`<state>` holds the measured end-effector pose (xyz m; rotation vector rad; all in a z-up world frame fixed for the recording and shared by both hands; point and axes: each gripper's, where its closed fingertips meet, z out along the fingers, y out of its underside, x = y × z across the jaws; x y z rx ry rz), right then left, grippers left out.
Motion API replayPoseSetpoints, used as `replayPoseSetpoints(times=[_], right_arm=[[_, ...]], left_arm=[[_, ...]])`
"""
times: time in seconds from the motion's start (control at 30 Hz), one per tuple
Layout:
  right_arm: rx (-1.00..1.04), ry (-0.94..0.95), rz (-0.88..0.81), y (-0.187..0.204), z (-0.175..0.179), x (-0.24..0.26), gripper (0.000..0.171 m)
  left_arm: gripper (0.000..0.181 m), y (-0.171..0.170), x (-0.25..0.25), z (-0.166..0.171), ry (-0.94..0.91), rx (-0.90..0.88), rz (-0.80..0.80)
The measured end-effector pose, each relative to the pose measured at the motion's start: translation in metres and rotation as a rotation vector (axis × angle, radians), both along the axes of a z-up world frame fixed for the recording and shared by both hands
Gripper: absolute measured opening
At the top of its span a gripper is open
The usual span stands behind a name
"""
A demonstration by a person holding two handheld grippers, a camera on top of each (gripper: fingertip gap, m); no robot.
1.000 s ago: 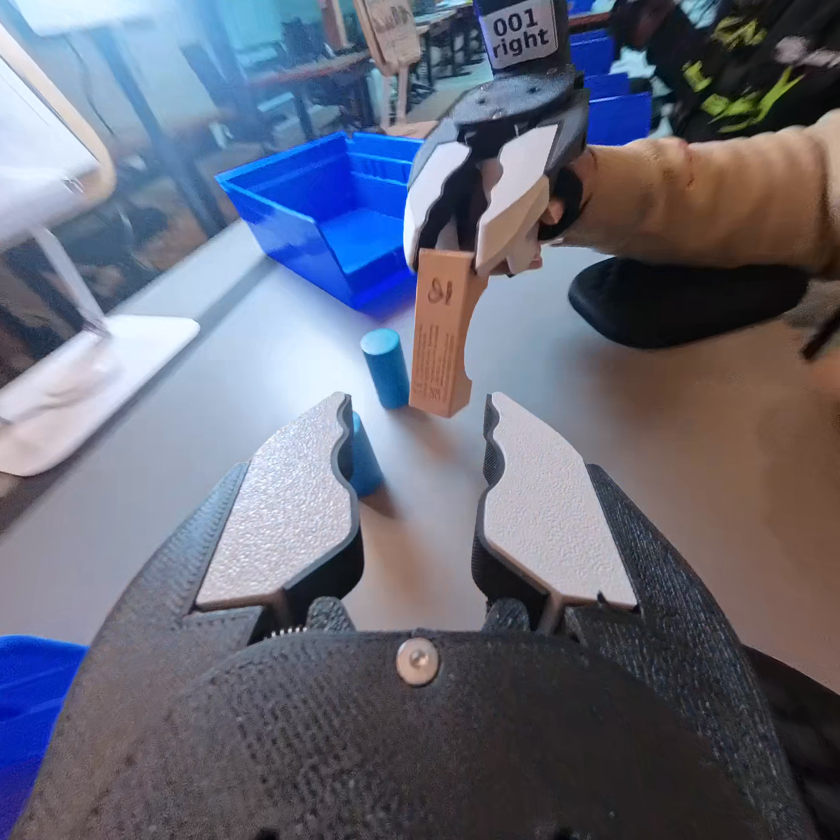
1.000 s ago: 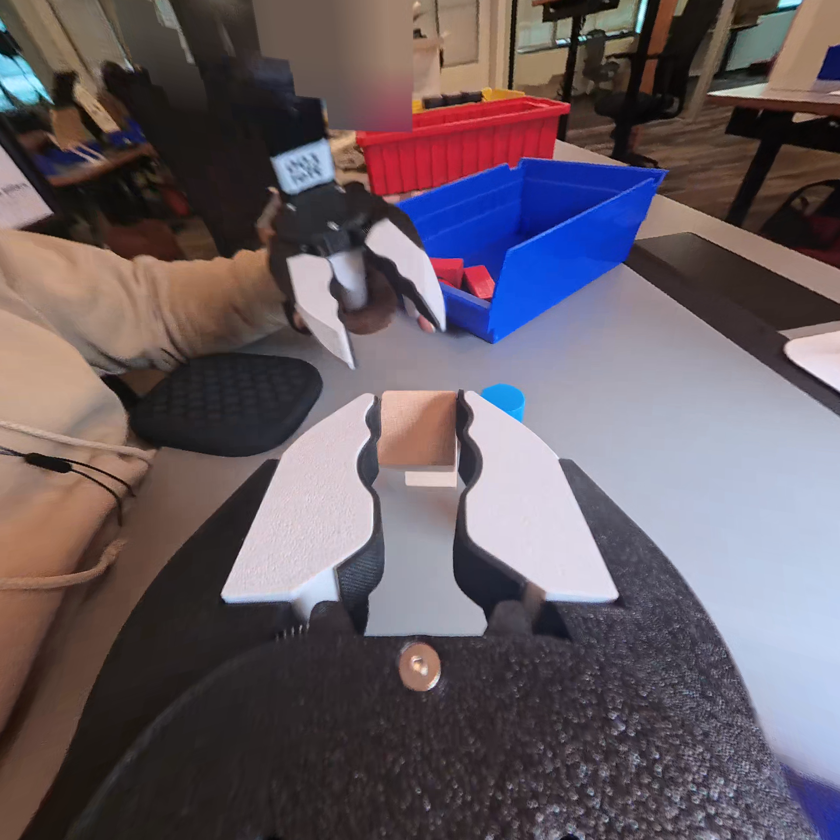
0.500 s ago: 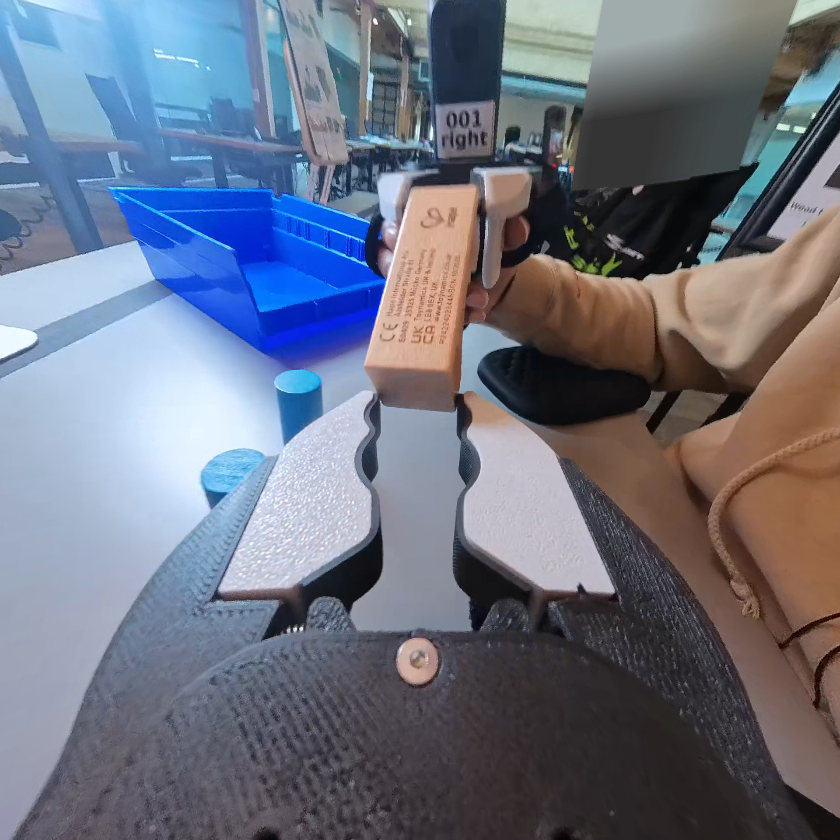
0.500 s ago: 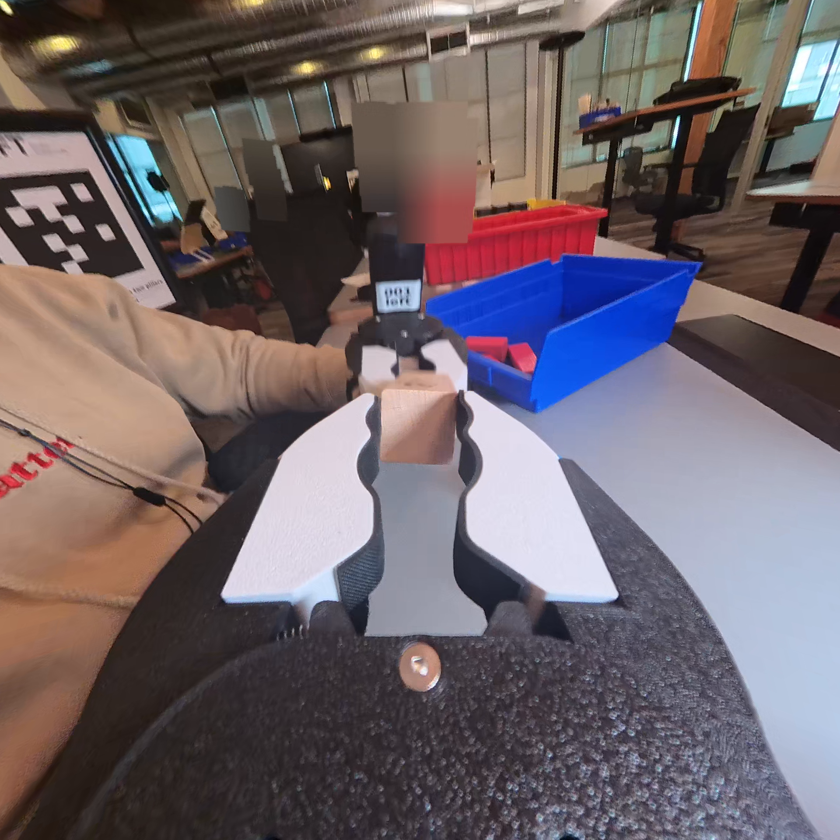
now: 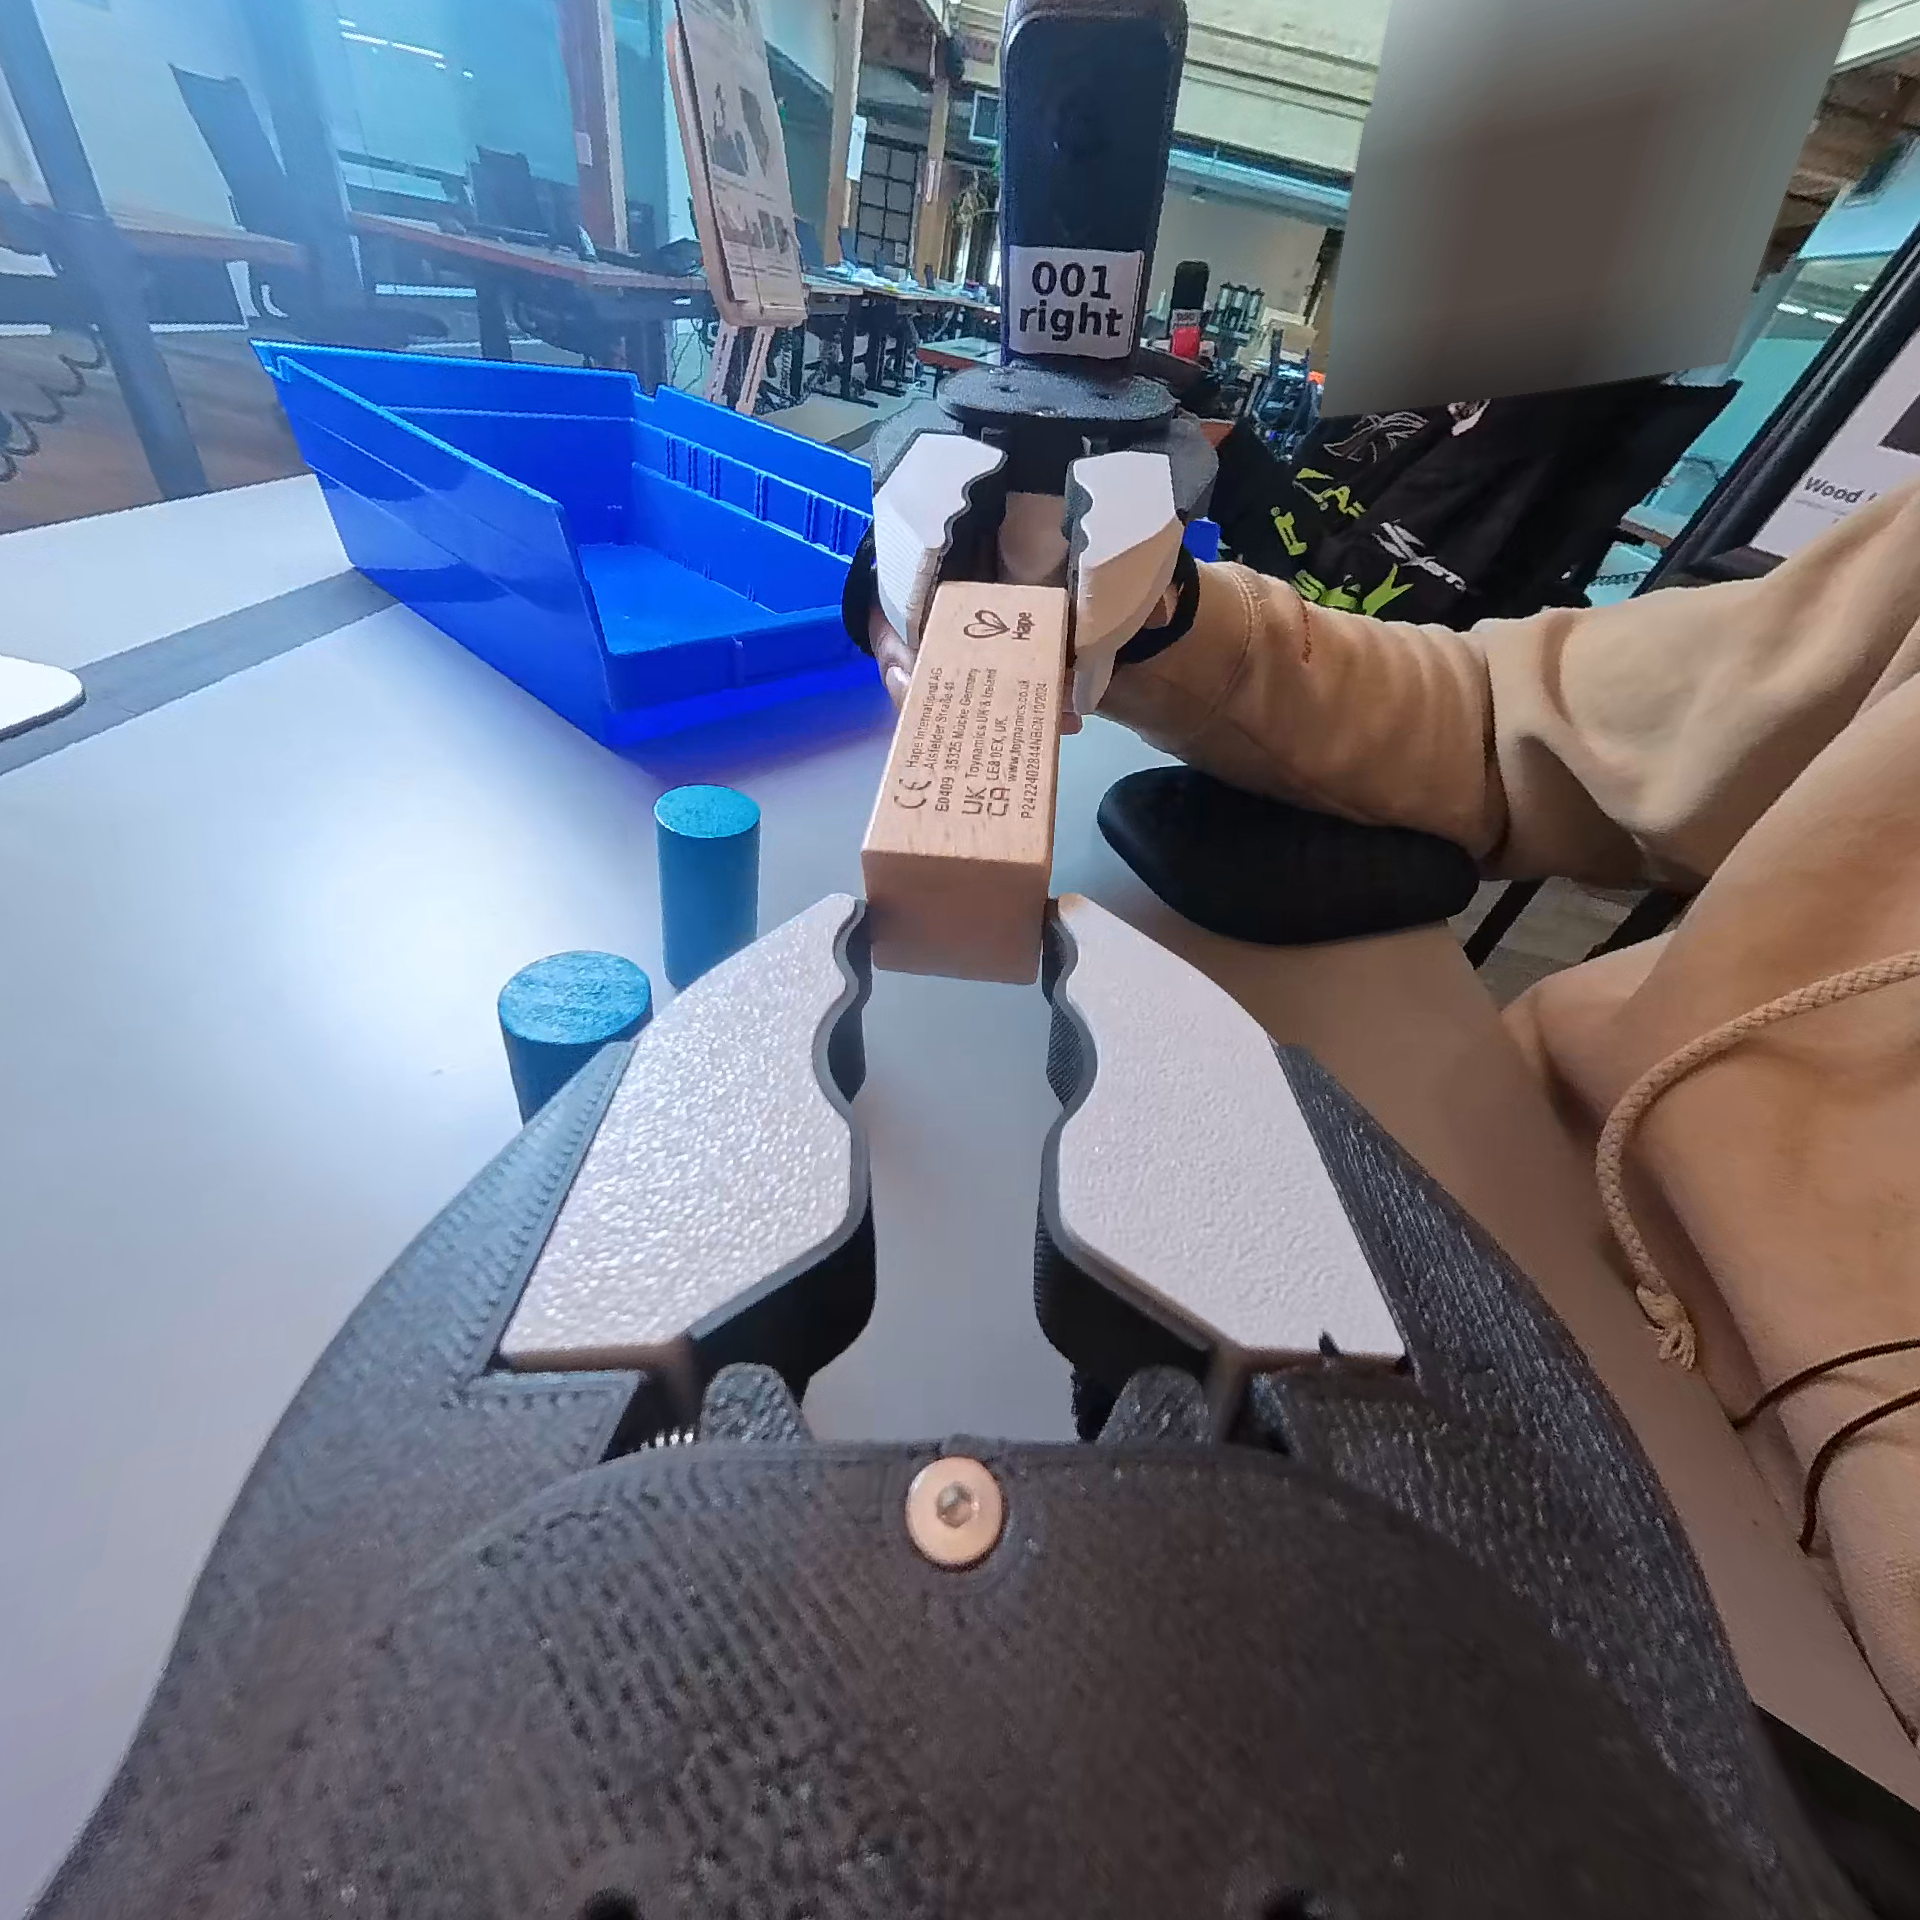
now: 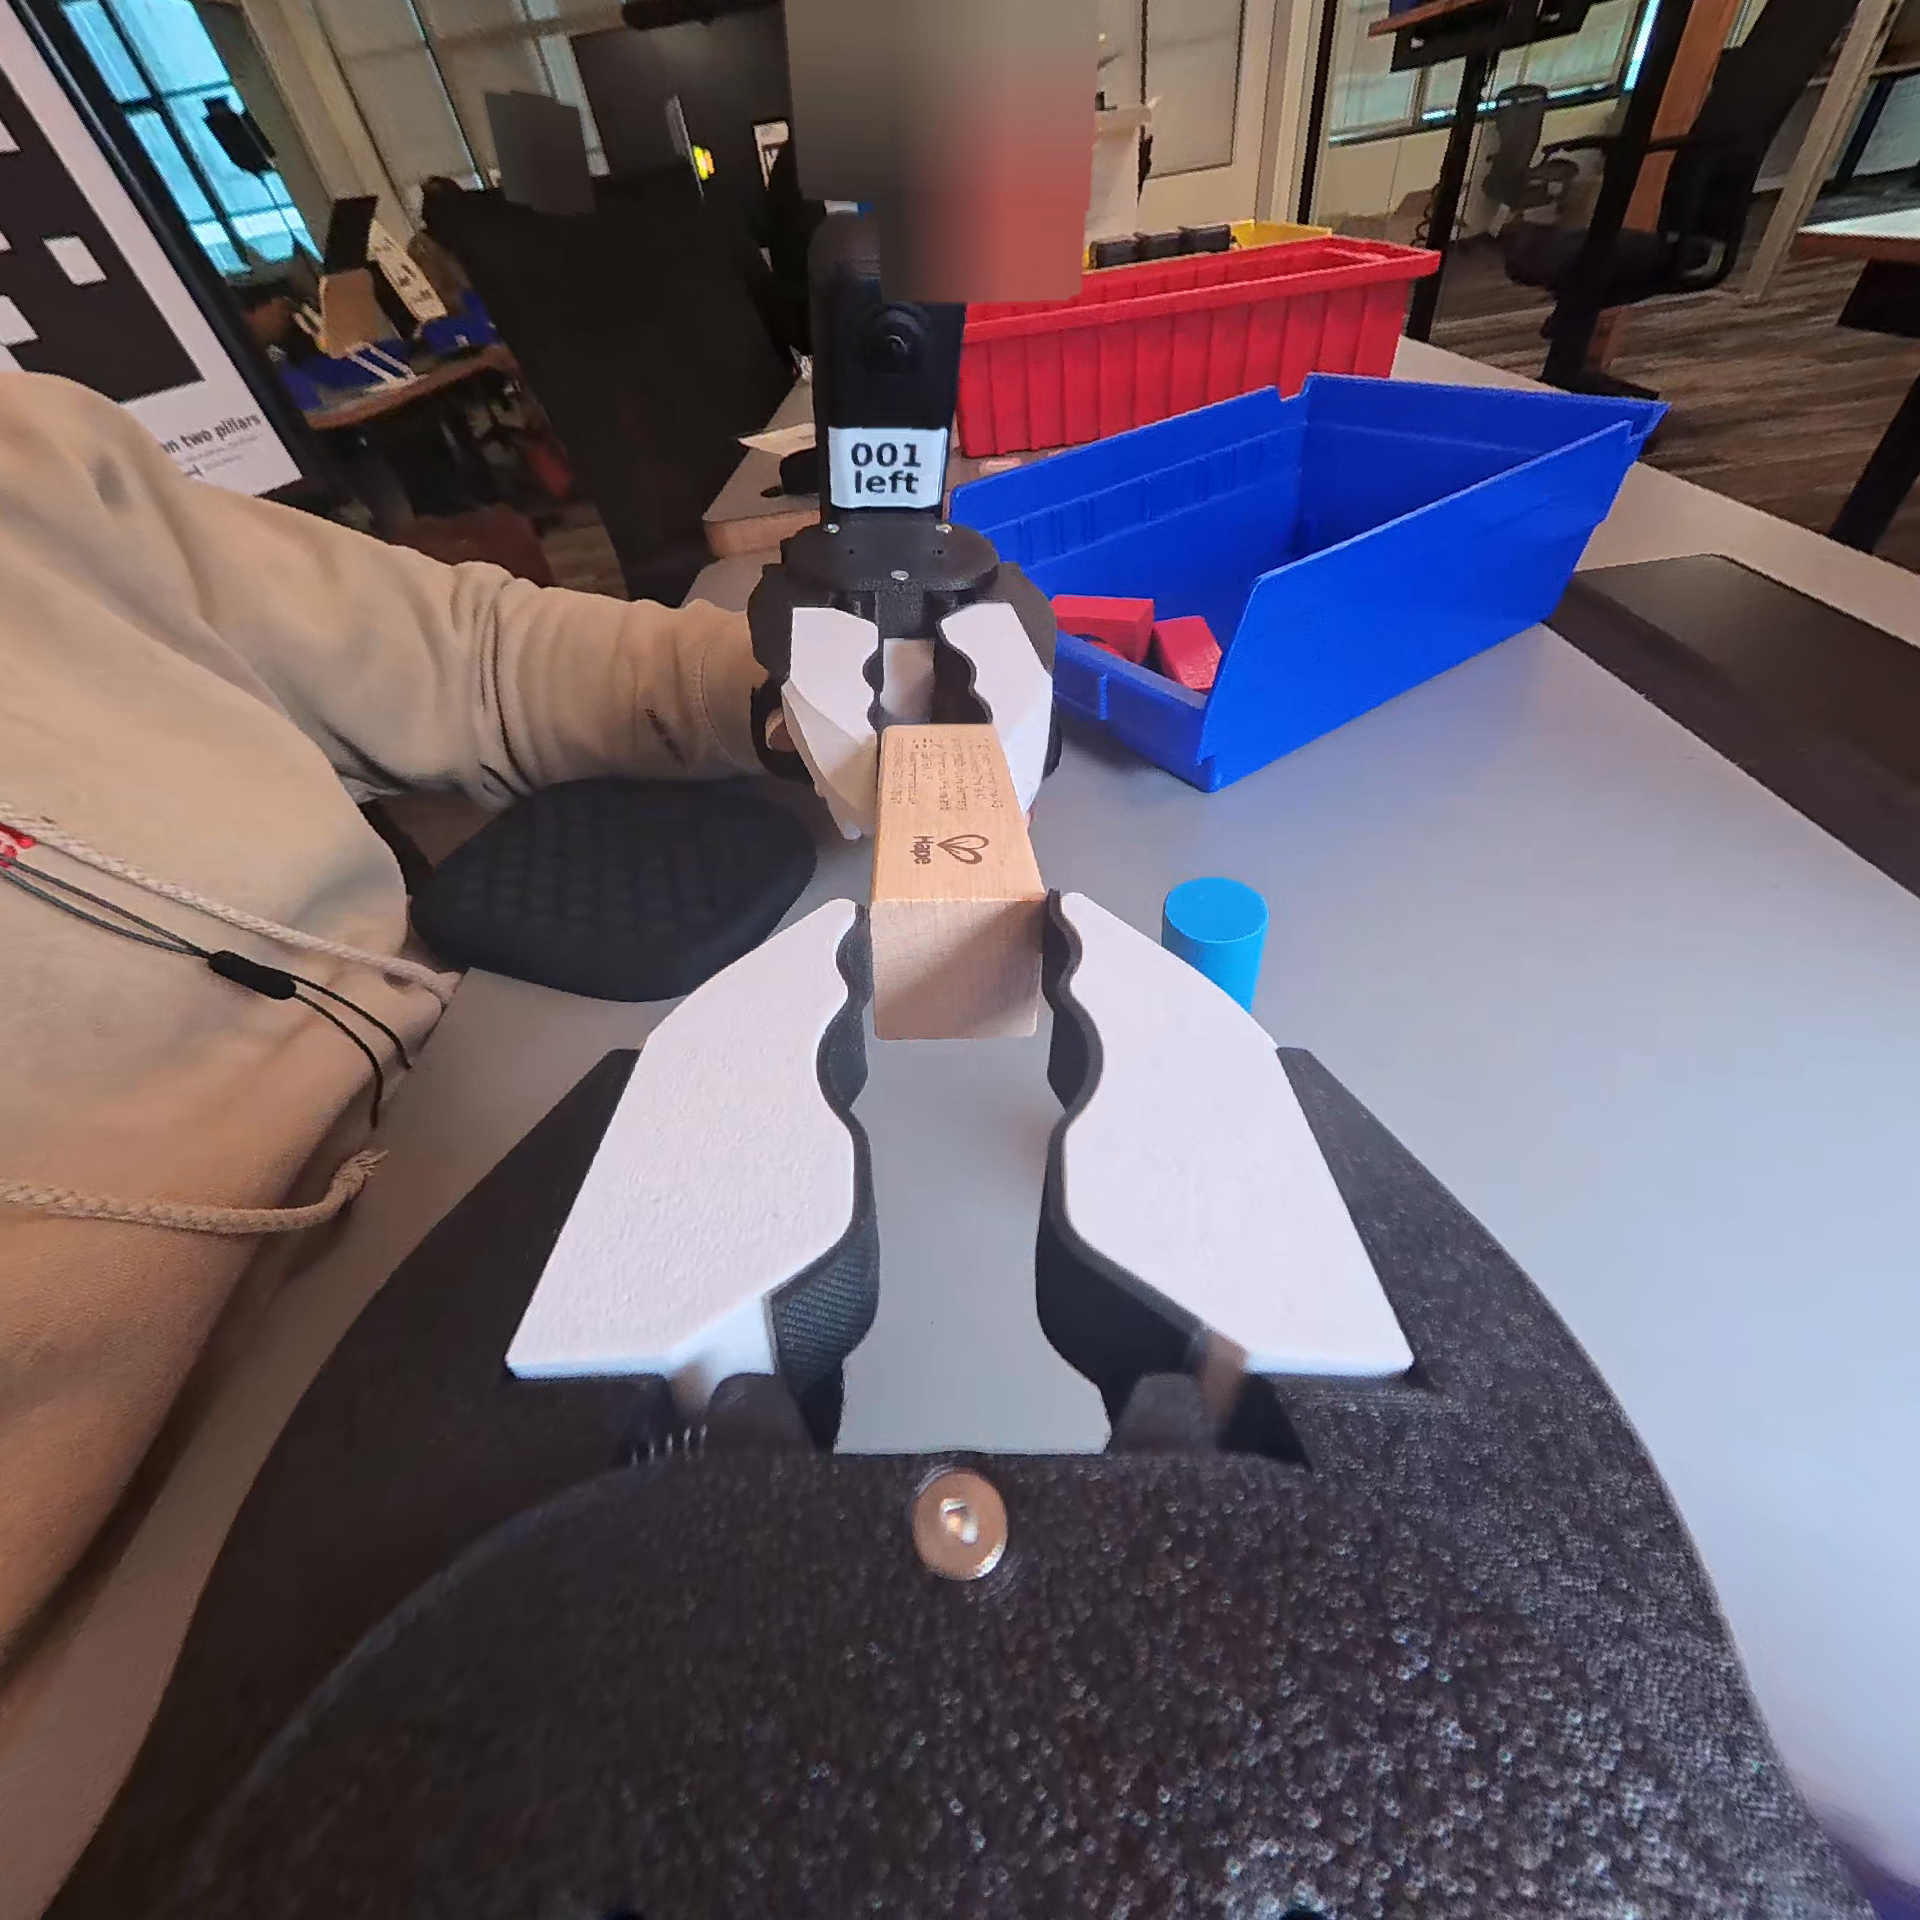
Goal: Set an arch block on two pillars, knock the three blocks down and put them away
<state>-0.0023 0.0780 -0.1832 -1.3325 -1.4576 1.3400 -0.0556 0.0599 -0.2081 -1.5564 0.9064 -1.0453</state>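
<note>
Room: I see an open workshop with desks and chairs behind a pale grey table (image 5: 260, 935).
Table edge: a dark strip runs along its far side at my 10 o'clock in the left wrist view.
Arch block: the natural wood arch block (image 5: 971, 790) is off the table, held level between my two grippers, printed face up; its end grain faces me in the right wrist view (image 6: 956, 966).
Left gripper: my left gripper (image 5: 954, 925) has its jaws closed on the near end of the block, the white fingertips (image 5: 821, 935) pressing its sides; from the other camera I see it at 12 o'clock (image 6: 914, 717).
Right gripper: my right gripper (image 6: 951, 935) is clamped on the opposite end, fingertips (image 6: 1081, 935) against the wood; the left wrist view shows it at 12 o'clock (image 5: 1029, 582).
Pillars: two blue cylinders stand upright on the table, apart from each other, one (image 5: 707, 883) at my 11 o'clock, the other (image 5: 571, 1023) nearer, just beside my left finger.
Blue bin, left wrist view: an open-fronted blue bin (image 5: 468, 499) sits at 11 o'clock beyond the pillars.
Blue bin, right wrist view: a second blue bin (image 6: 1455, 561) at 1 o'clock holds red blocks (image 6: 1143, 639).
Red bin: a red bin (image 6: 1195, 332) stands behind it.
Pad: a black textured pad (image 6: 613, 894) lies under the person's beige sleeve (image 6: 416, 665).
</note>
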Motion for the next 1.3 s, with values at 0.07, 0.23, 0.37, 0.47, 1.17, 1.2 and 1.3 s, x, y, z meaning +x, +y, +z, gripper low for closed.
replayPoseSetpoints(times=[0.07,0.23,0.37,0.47,1.17,1.2,1.3], right_arm=[[0.008,-0.013,0.001,0.0,-0.002,0.0,0.032],[0.016,-0.074,-0.001,0.003,-0.016,0.001,0.032],[0.009,-0.095,0.0,0.004,-0.02,0.002,0.032],[0.013,-0.099,0.001,0.004,-0.021,0.002,0.032],[0.084,-0.201,-0.074,0.016,-0.04,0.0,0.032],[0.09,-0.205,-0.087,0.018,-0.04,0.0,0.032],[0.112,-0.204,-0.122,0.022,-0.034,0.0,0.031]], left_arm=[[0.032,0.0,-0.001,0.003,-0.003,0.009,0.004],[0.031,0.001,-0.003,0.001,0.003,0.014,0.011],[0.031,0.002,-0.004,-0.003,0.002,0.001,0.008],[0.031,0.002,-0.004,-0.002,-0.015,-0.015,0.004],[0.031,0.012,-0.006,-0.019,0.118,0.032,0.08],[0.031,0.013,-0.006,-0.018,0.123,0.042,0.089],[0.031,0.016,-0.007,-0.016,0.137,0.071,0.11]])
